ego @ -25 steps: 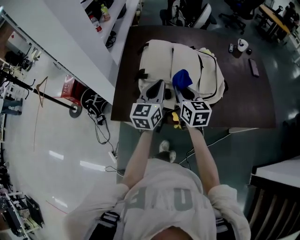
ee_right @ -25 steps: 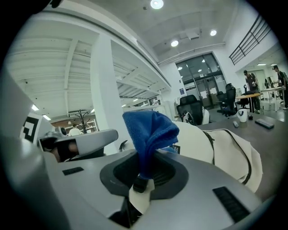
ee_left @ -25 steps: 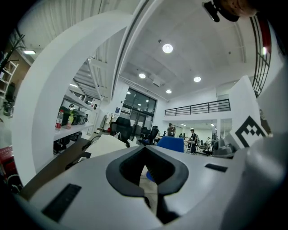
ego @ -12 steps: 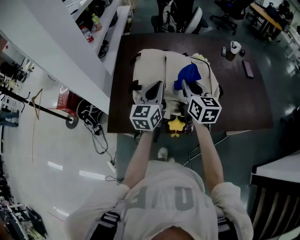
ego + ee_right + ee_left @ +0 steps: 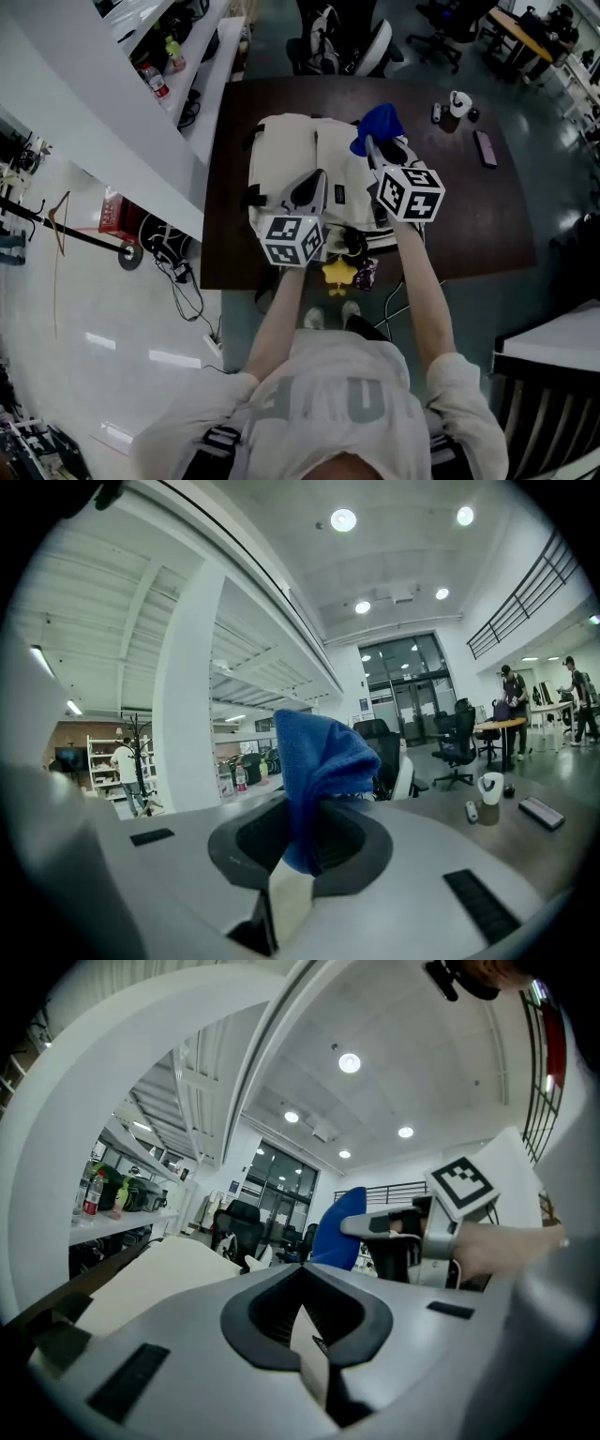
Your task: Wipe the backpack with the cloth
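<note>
The right tongs clamp the blue cloth over the far edge of the cream backpack, which lies on the dark table. The left tongs are together and empty. The cloth probably wipes best lowered flat, pressed lightly, with the left tongs steadying the bag.

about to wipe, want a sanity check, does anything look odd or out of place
Nothing spilled or damaged. The cloth is bunched upright in the right hand-held gripper, off the backpack. A yellow star charm sits at the near edge of the table.

Backpack on table; cloth seemingly above
</note>
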A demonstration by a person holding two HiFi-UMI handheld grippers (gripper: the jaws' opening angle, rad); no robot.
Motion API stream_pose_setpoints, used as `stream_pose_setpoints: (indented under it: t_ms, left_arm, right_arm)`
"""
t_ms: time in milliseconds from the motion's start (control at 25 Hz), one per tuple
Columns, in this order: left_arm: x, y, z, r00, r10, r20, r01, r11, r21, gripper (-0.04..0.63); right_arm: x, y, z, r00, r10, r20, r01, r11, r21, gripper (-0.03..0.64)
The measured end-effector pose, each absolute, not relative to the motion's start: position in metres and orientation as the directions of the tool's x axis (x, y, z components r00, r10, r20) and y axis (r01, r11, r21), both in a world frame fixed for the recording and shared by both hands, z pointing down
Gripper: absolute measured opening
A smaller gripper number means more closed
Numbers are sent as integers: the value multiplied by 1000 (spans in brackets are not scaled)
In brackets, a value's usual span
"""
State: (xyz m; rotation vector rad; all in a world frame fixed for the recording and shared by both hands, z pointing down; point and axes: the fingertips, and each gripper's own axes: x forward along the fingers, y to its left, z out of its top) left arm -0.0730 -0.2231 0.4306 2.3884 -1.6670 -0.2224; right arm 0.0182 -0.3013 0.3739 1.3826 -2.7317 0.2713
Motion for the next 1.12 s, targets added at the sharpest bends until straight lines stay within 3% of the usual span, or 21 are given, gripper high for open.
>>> stream_pose_setpoints:
  t_ms: [480, 1120]
  left_arm:
    - [-59, -249, 449, 269, -961, 67, -945, -250, 212, -2]
    - [-67, -257, 460, 221, -970, 97, -952, -193, 239, -2]
  right_arm:
    - [-7, -415, 419, -641, -724, 254, -765, 631, -132, 43]
    - [6, -368, 460, -677, -680, 281, -735, 633, -241, 43]
